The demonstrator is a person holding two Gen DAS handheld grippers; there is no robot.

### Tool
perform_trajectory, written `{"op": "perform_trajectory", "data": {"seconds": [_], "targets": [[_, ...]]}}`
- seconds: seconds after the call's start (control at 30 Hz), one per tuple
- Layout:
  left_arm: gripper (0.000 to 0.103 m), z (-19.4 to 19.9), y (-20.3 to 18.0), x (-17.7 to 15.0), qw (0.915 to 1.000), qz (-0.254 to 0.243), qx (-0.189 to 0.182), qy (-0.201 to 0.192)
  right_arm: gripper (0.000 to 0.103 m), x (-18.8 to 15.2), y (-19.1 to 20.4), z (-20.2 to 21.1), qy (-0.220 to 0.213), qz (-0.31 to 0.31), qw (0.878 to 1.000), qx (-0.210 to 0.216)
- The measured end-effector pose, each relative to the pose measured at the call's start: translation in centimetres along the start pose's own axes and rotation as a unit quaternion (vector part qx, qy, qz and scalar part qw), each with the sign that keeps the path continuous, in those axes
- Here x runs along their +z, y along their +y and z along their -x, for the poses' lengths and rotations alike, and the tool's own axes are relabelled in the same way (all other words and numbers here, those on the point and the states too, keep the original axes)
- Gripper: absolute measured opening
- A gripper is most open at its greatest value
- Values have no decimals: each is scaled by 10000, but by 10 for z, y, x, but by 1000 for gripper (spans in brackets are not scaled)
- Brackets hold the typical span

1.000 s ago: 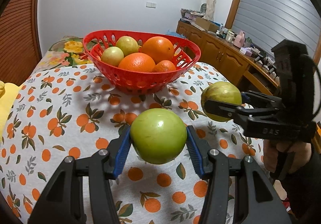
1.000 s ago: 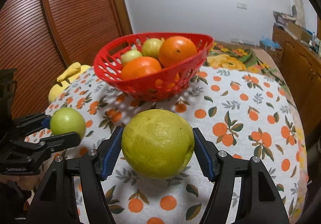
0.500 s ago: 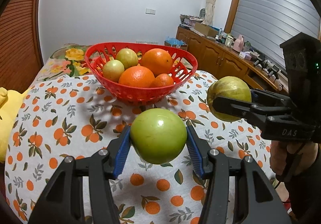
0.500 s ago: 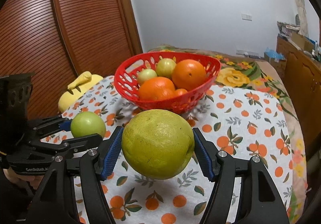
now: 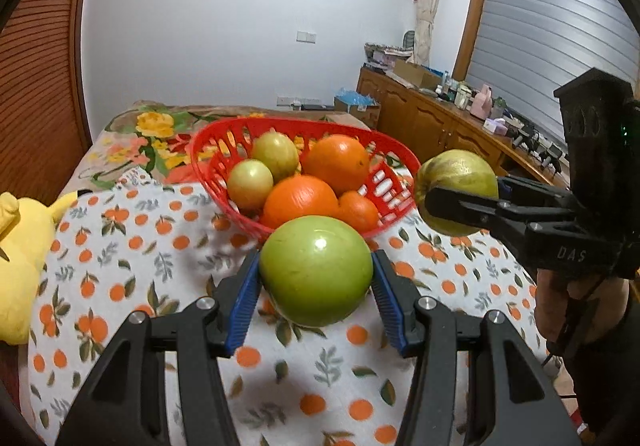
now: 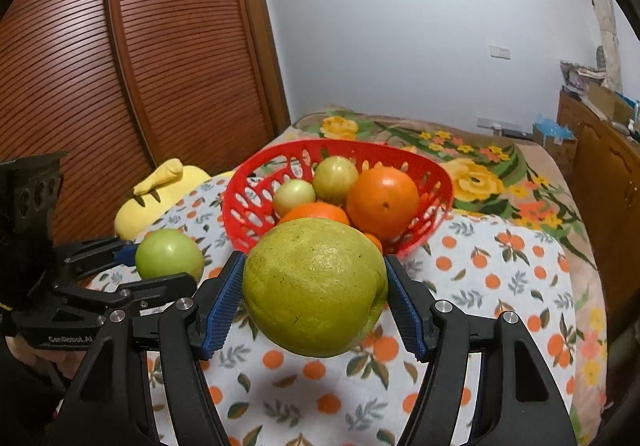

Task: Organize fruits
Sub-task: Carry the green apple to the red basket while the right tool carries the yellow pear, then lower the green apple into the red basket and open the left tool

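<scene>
Claws [image 5: 316, 278] [image 6: 316, 294] grip green fruits w/ oranges [image 5: 300, 200] in red basket [image 5: 208, 162].

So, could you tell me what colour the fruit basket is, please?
The basket is red, with slotted walls; the right wrist view shows it best.

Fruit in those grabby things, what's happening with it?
A person is tidying fruit with a tool in each hand. The left tool grips a smooth green fruit, and the right tool grips a bigger yellow-green fruit. Both are held in the air above the orange-print cloth, just short of the red basket, which already holds oranges and small green fruits.
</scene>
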State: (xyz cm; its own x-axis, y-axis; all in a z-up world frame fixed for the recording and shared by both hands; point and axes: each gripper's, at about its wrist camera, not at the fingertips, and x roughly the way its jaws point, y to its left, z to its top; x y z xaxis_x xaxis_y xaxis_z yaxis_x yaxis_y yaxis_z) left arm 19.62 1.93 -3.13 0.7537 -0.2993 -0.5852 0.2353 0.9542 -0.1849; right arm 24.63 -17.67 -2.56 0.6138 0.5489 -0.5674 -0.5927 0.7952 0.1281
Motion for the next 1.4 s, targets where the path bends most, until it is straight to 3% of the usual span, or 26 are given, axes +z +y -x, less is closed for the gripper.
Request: {"op": "perform_trajectory", "data": {"seconds": [0.57, 1.4], "targets": [[53, -49, 24, 46, 9999, -75, 140, 29, 70, 23, -14, -33, -75, 109, 9999, 48], [54, -92, 35, 79, 9990, -229, 327, 208, 70, 31, -26, -60, 147, 172, 9997, -6]]}}
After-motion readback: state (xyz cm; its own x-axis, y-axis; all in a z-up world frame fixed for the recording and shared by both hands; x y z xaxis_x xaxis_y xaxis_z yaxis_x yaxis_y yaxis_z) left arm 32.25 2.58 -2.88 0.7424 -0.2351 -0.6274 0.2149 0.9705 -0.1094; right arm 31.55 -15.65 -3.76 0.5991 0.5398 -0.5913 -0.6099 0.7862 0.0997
